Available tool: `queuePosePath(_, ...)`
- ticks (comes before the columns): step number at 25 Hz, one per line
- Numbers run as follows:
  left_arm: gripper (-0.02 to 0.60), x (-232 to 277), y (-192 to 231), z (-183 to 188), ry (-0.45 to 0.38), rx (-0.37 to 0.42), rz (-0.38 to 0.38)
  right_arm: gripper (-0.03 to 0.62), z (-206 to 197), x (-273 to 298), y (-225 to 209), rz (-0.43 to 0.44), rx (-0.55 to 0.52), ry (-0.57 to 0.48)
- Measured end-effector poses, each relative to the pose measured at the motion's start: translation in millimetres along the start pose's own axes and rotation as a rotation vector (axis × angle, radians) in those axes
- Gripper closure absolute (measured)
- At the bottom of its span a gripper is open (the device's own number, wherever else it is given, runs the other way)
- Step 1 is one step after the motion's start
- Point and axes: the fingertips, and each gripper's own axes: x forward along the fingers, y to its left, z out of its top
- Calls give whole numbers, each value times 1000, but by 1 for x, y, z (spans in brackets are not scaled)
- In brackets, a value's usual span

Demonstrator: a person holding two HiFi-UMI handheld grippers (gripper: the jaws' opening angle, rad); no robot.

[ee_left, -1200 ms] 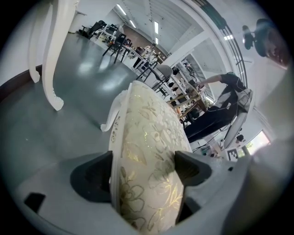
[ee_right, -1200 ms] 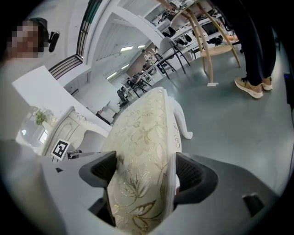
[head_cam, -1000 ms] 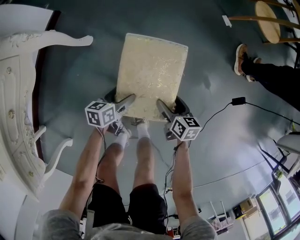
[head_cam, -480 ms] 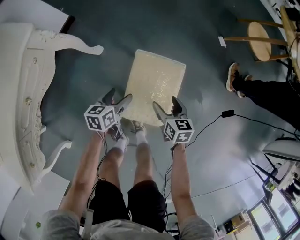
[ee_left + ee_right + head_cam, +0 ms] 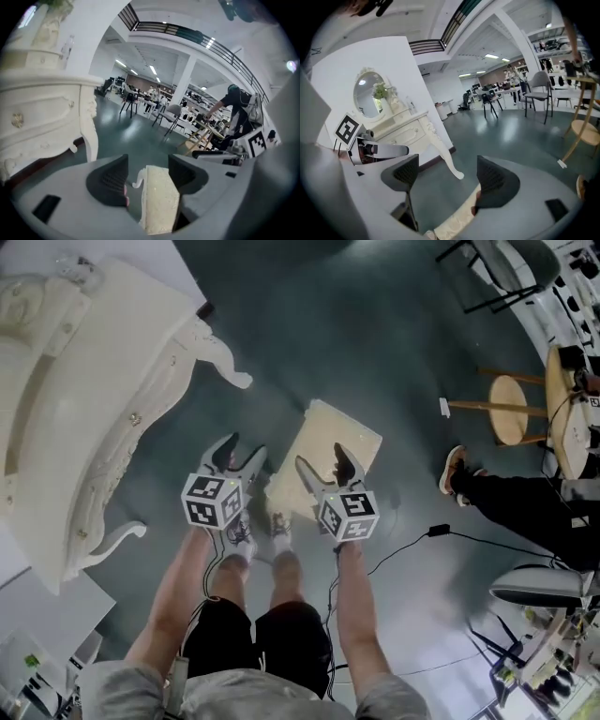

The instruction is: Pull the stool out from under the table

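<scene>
The stool (image 5: 323, 432), a cream cushioned seat on white legs, stands on the green floor to the right of the white ornate table (image 5: 84, 427), clear of its curved leg (image 5: 225, 357). My left gripper (image 5: 241, 448) hovers over the stool's near left corner. Its jaws are closing, and the pads press on nothing. In the left gripper view the stool (image 5: 159, 201) shows edge-on past that gripper's (image 5: 147, 176) gap. My right gripper (image 5: 322, 457) hangs open above the seat's near end. The seat edge (image 5: 454, 225) lies below the right gripper (image 5: 447, 180).
A round wooden stool (image 5: 511, 409) stands at the right beside a person's shoe and dark trouser leg (image 5: 459, 474). A black cable (image 5: 441, 531) runs across the floor at the right. A grey chair (image 5: 487, 268) stands top right. My own feet (image 5: 248, 531) are just behind the stool.
Both grippers have come off the near edge of the seat and risen. The head view has drawn up and back, so the stool looks smaller and more of the table shows.
</scene>
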Motion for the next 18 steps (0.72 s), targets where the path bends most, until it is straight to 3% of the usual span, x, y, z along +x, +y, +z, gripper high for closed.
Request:
queuePosePath(10,351,-156,41,105,-214,-4,225,196,116,9,157,240,-213,-44)
queuePosePath(18,385,-300,68,142,-378,-40,453,272,175,-4,294,462,-367,-96)
